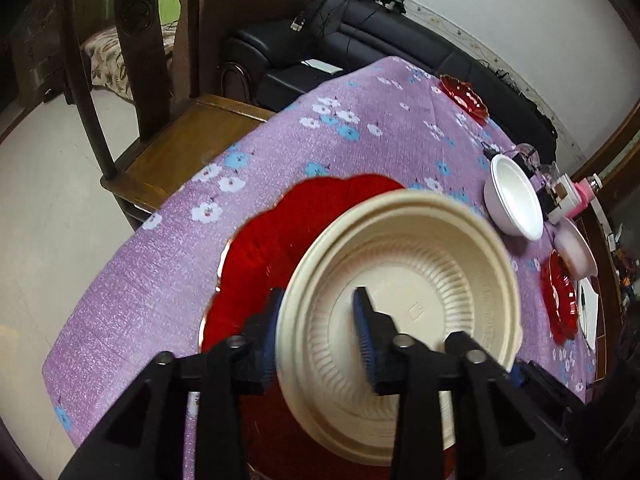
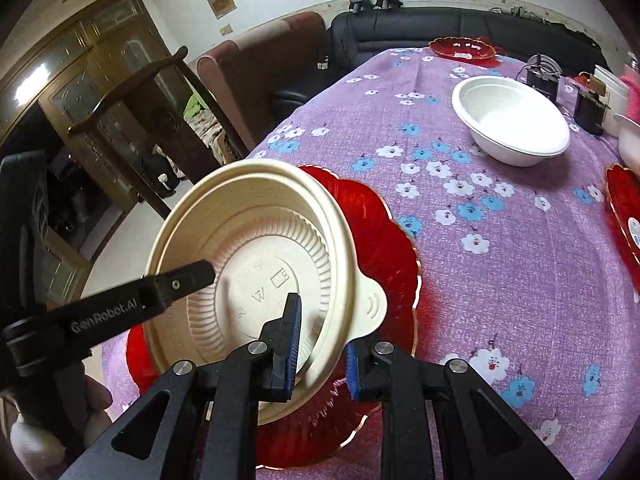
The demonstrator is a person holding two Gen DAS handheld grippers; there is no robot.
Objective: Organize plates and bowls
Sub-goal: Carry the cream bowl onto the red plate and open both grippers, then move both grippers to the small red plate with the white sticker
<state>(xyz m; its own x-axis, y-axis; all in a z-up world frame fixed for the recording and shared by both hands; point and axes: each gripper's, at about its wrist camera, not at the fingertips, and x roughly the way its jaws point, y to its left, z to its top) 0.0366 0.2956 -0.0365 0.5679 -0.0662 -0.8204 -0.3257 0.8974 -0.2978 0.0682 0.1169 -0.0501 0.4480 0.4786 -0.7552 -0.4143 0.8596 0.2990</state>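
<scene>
While both tongs straddle the cream bowl [image 2: 256,272] rim, right tongs [image 2: 322,356] clamped, left tongs [image 1: 320,340] loosened.

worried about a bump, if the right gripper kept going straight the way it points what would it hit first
The right gripper straddles the wall of the cream bowl, so pushing on would likely press that bowl onto the big red plate right beneath it. Depth is unclear, but nothing else lies in that line before the plate.

Two close wrist views angled down from opposite sides, sharing the cream bowl [image 1: 400,280] on the red plate [image 2: 380,240].
</scene>
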